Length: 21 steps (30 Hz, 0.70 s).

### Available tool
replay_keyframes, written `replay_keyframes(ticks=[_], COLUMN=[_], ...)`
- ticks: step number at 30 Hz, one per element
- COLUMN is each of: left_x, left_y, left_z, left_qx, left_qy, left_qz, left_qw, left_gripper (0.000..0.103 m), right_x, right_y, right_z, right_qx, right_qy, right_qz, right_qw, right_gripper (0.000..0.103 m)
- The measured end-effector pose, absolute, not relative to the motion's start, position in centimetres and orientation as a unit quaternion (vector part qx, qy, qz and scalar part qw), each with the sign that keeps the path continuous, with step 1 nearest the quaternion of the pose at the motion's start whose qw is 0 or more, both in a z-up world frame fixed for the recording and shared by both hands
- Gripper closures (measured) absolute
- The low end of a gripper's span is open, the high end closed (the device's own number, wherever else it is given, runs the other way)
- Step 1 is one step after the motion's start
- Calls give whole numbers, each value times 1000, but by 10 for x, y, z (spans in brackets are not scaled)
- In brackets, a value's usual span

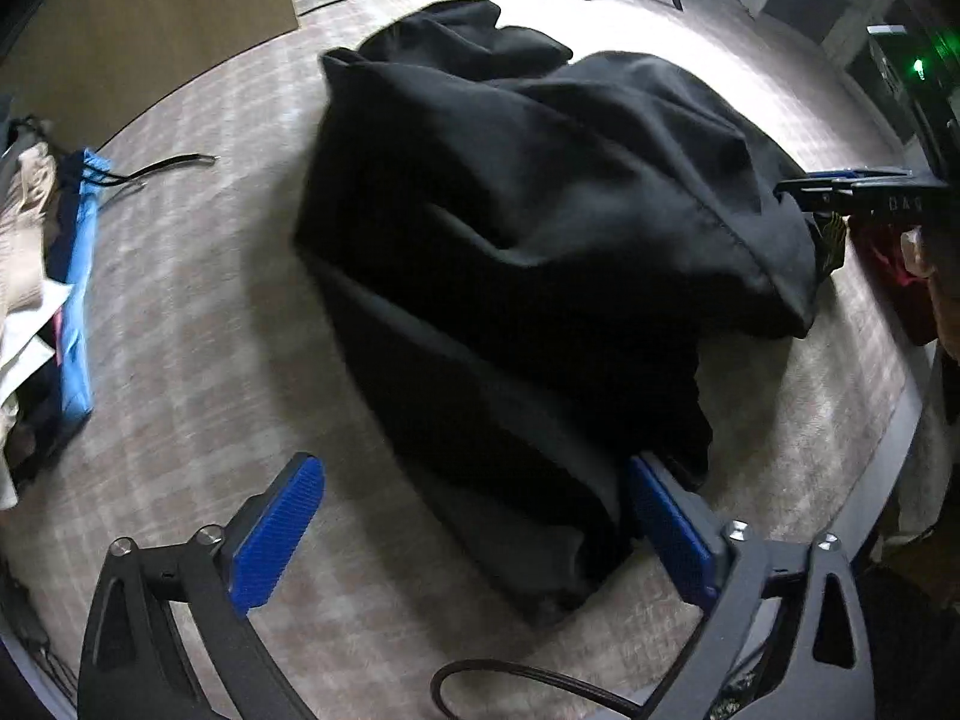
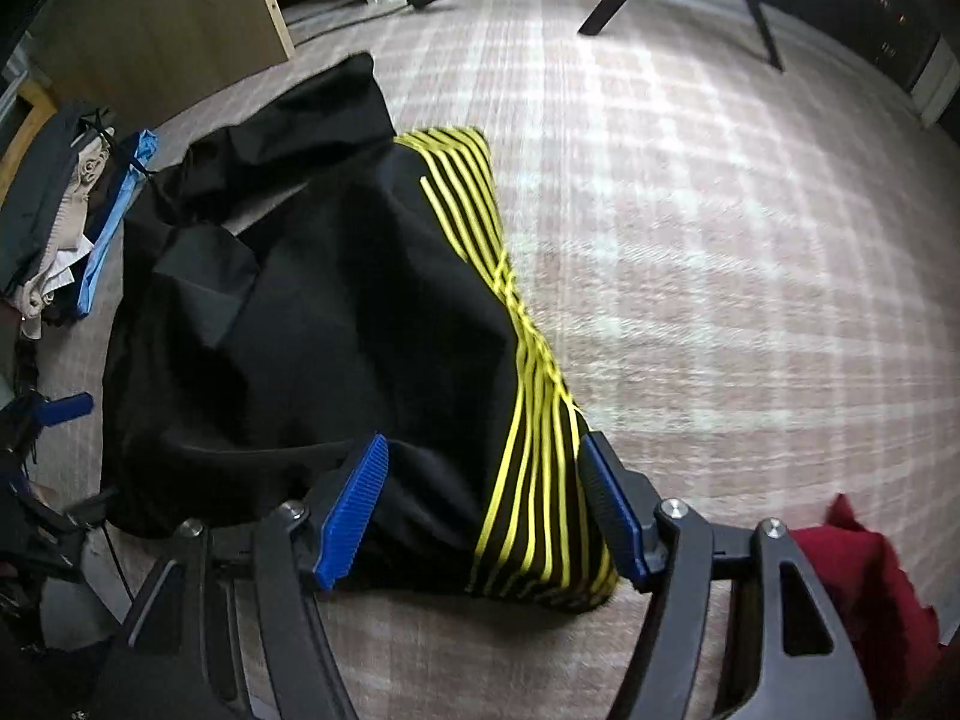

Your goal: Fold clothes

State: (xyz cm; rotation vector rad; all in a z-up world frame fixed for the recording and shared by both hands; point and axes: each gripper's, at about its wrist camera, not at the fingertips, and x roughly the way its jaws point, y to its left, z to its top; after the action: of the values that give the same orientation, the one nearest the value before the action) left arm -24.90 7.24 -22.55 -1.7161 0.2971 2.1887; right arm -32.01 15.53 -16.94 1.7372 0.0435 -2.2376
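Black garment with yellow stripes (image 2: pixel 372 324) lies crumpled on checked pink carpet (image 2: pixel 690 240); left gripper (image 1: pixel 474 528) and right gripper (image 2: pixel 483 510) straddle it, jaws apart.

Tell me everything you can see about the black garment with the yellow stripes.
The black garment lies crumpled, not yet folded, on a pale checked carpet. It looks like soft woven cloth, with a band of thin yellow stripes along one side. The right gripper straddles its striped end, jaws open; the left gripper stands open at another edge.
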Motion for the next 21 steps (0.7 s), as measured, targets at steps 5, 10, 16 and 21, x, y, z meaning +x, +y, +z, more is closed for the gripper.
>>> replay_keyframes(ticks=[5, 10, 16, 21], left_x=[-251, -236, -243, -305], left_y=[56, 28, 21, 45], left_z=[-211, -162, -112, -132], left_qx=[-606, -578, -517, -520], left_qy=[73, 53, 122, 139], left_qz=[775, 797, 838, 836], left_qw=[164, 167, 124, 105], left_gripper=[100, 101, 101, 100], right_x=[-313, -286, -280, -347], right_y=[158, 181, 183, 161], right_z=[-146, -77, -16, -48], right_qx=[586, 533, 484, 506], right_qy=[-25, -80, -115, -34], right_qz=[-788, -816, -831, -848], right_qw=[189, 211, 251, 153], right_gripper=[99, 99, 99, 99])
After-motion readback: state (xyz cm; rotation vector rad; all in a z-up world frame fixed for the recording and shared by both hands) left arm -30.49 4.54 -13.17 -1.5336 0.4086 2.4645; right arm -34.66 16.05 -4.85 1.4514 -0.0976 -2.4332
